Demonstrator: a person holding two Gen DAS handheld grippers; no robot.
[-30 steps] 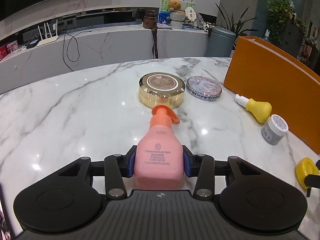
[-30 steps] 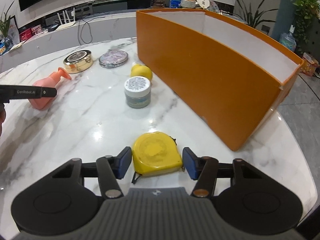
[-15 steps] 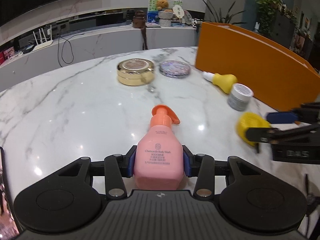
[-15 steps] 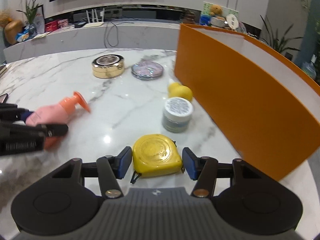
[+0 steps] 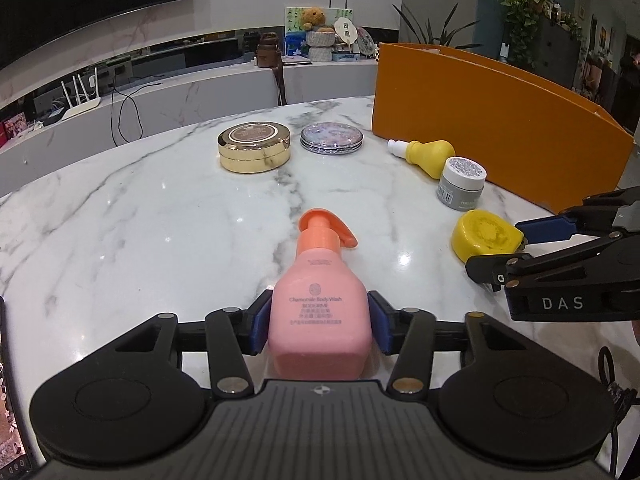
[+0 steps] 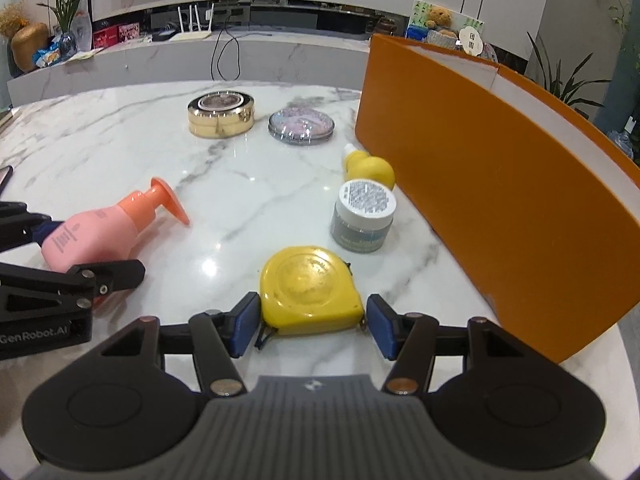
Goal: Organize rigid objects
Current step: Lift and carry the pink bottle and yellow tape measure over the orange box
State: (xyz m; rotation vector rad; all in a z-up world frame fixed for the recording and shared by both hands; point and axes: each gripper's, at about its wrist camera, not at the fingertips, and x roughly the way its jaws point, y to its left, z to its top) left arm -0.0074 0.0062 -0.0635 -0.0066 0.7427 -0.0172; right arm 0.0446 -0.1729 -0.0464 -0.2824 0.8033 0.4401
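Though flat — bottle (image 5: 318, 312) nozzle-away, lengthwise.

Orange box (image 6: 500, 184) cut off at the right edge, interior hidden behind its wall. Small print on pink bottle (image 5: 318, 312) too fine to read. Grey jar (image 6: 363, 216) label blurred. Dark phone-like object (image 6: 4, 178) clipped by left edge.

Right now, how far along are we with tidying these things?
Nothing looks put away; the orange box hides its inside. In hand: the left gripper pinches the pink bottle, jaws easing open; the right gripper straddles the tape measure, jaws opening, one pad clear of it. Left on the table: gold tin, compact, yellow bottle, grey jar.
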